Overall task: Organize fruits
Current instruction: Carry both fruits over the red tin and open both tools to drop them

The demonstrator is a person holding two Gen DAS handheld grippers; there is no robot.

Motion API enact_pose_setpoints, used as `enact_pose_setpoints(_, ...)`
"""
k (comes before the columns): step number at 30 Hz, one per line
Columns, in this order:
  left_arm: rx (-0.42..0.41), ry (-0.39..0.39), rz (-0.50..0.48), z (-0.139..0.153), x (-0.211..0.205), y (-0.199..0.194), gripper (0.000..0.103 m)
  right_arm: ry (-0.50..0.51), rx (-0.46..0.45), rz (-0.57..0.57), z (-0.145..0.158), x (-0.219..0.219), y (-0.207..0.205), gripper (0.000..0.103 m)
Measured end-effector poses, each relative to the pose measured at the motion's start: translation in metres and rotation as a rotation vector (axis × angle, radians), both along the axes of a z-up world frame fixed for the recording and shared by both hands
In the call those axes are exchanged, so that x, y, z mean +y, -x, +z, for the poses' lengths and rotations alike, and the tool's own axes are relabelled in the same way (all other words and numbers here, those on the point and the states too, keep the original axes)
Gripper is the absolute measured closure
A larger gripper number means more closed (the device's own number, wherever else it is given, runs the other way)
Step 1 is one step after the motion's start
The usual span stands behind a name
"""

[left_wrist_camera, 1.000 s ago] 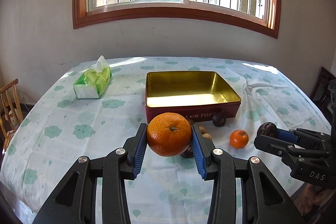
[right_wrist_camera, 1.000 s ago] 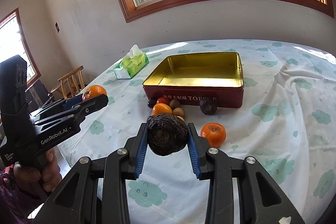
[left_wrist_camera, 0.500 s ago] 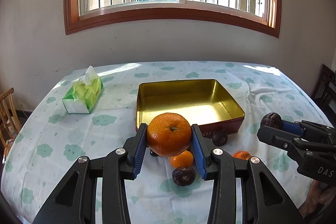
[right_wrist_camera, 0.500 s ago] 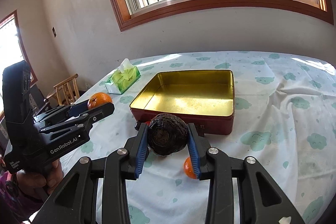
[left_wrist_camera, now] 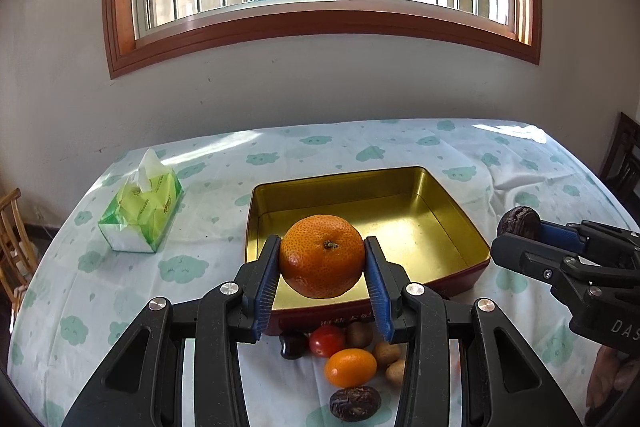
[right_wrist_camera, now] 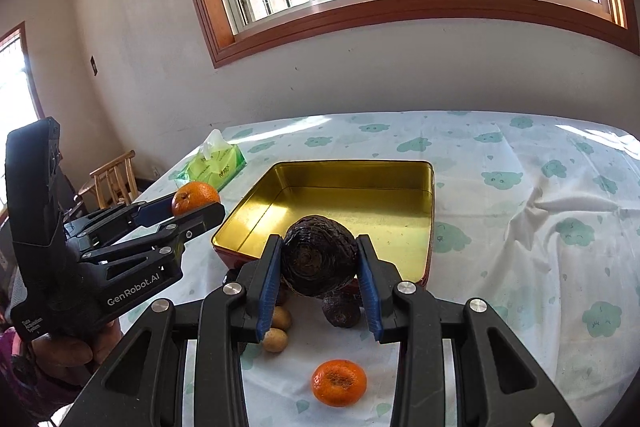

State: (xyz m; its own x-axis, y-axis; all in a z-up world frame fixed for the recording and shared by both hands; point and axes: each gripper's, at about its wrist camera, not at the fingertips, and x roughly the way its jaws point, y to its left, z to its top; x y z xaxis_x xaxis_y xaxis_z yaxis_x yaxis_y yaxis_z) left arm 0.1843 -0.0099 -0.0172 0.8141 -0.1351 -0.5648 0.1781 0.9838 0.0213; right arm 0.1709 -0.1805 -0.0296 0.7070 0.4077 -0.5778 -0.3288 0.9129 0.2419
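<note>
Our left gripper [left_wrist_camera: 322,269] is clamped on a large orange [left_wrist_camera: 322,255], carried in the air in front of the gold-lined tin [left_wrist_camera: 448,205]; its stem end faces the camera, so its axis runs back along the fingers. Our right gripper [right_wrist_camera: 318,269] grips a dark, wrinkled round fruit [right_wrist_camera: 319,261], its ringed end toward us too (neither fruit has much of a long axis). Both hang at the tin's near wall, above the small fruits [left_wrist_camera: 348,367] lying on the cloud-print tablecloth [left_wrist_camera: 180,267].
</note>
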Motion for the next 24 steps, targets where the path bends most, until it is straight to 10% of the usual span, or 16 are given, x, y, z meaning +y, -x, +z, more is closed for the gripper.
enact_pose_setpoints(20, 0.13, -0.01, 0.023, -0.047, -0.008, -0.092, 0.06, 0.073, 0.099, 0.02, -0.048, 0.012, -0.098, 0.069)
enact_pose_setpoints(24, 0.114, -0.014, 0.031, -0.047, -0.007, -0.095, 0.032, 0.065, 0.092, 0.021, -0.05, 0.012, -0.102, 0.06)
